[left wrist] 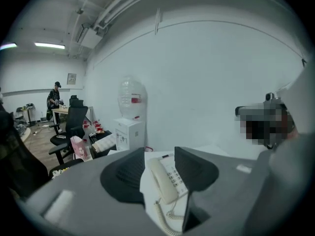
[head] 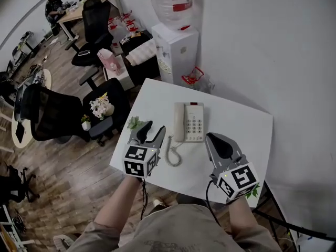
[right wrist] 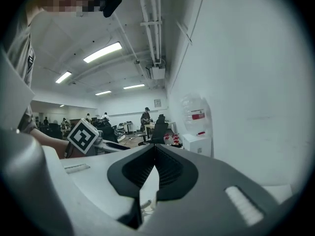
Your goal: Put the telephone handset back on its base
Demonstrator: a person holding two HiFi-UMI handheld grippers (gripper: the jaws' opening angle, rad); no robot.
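One telephone, two grippers, one white table, one water dispenser

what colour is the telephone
Cream, off-white; the telephone shows best in the head view.

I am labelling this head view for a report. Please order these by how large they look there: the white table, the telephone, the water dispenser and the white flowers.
1. White table.
2. Water dispenser, bottle included.
3. Telephone.
4. White flowers; they sit lower, farther from the camera, so this last gap is unsure.
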